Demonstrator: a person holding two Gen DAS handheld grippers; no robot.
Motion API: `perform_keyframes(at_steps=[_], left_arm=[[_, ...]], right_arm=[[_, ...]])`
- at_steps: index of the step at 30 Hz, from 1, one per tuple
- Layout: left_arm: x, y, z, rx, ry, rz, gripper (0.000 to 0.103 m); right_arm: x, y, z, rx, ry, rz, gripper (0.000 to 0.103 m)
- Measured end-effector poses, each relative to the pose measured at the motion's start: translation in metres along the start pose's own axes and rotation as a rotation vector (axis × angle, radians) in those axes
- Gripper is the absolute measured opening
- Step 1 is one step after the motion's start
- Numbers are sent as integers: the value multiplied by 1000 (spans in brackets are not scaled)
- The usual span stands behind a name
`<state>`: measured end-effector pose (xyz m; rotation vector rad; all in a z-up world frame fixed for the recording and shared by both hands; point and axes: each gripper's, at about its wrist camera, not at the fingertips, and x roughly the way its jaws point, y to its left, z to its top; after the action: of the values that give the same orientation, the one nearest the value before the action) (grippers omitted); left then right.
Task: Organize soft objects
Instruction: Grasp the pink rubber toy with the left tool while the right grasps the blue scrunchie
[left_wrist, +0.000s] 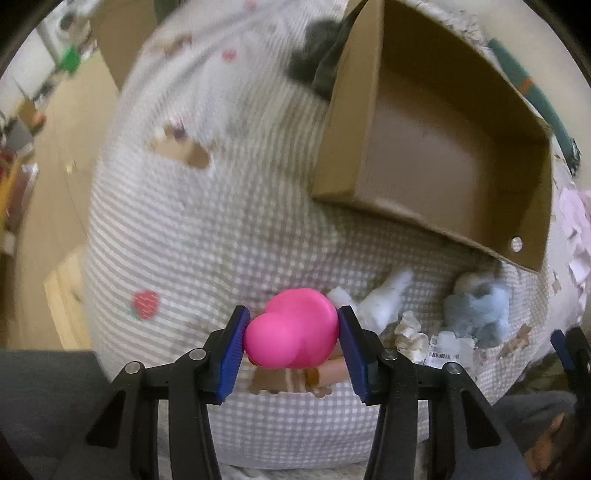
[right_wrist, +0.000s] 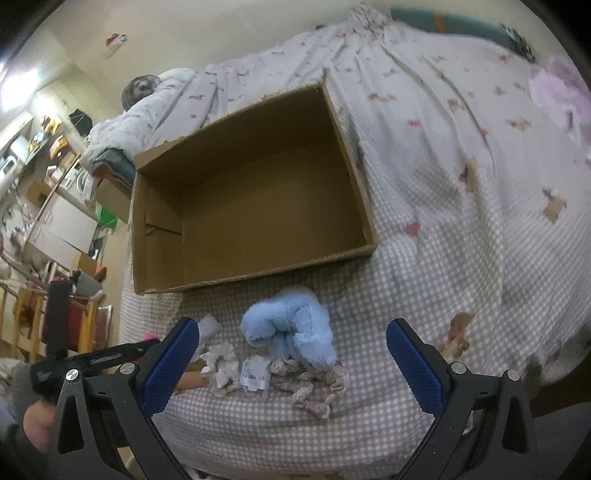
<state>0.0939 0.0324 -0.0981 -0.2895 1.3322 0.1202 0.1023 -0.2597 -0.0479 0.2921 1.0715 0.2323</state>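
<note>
My left gripper (left_wrist: 291, 332) is shut on a bright pink soft toy (left_wrist: 291, 330), held just above the checked bedspread (left_wrist: 207, 229). An open, empty cardboard box (left_wrist: 443, 147) lies on the bed ahead and to the right; it also shows in the right wrist view (right_wrist: 258, 195). My right gripper (right_wrist: 293, 354) is open and empty, above a light blue plush toy (right_wrist: 291, 328). The plush also shows in the left wrist view (left_wrist: 476, 306). Small patterned cloth pieces (right_wrist: 314, 384) and a white tagged item (right_wrist: 255, 373) lie by the plush. A white soft item (left_wrist: 384, 299) lies beyond the pink toy.
A folded quilt (right_wrist: 147, 107) and a grey plush (right_wrist: 138, 88) sit behind the box. A pink cloth (right_wrist: 557, 88) lies at the far right of the bed. Shelves and furniture (right_wrist: 48, 206) stand off the bed's left edge. A tan tube (right_wrist: 192, 378) lies near the left gripper.
</note>
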Motion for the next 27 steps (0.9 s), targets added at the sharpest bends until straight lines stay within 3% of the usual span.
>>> perform_keyframes(at_steps=[5,10,18,23,25,27], left_arm=[[-20,4,-5,30,-83,40,45],[-15,7,-4,-1,-81,31,45],[-8,7,0,14,-83,47,45],[-3,7,1,15,-79,55,45],[-4,7,1,10,-79,51,45],[-6,7,1,6,-84,47,45]], right_arm=[[21,-14,5,85,104,31,103],[57,-9,9,115,228,42,103],[102,10,15,69,284,-8,103],[123,5,18,62,318,-22,79],[127,5,20,59,313,-14,50],[125,6,19,51,301,5,37]])
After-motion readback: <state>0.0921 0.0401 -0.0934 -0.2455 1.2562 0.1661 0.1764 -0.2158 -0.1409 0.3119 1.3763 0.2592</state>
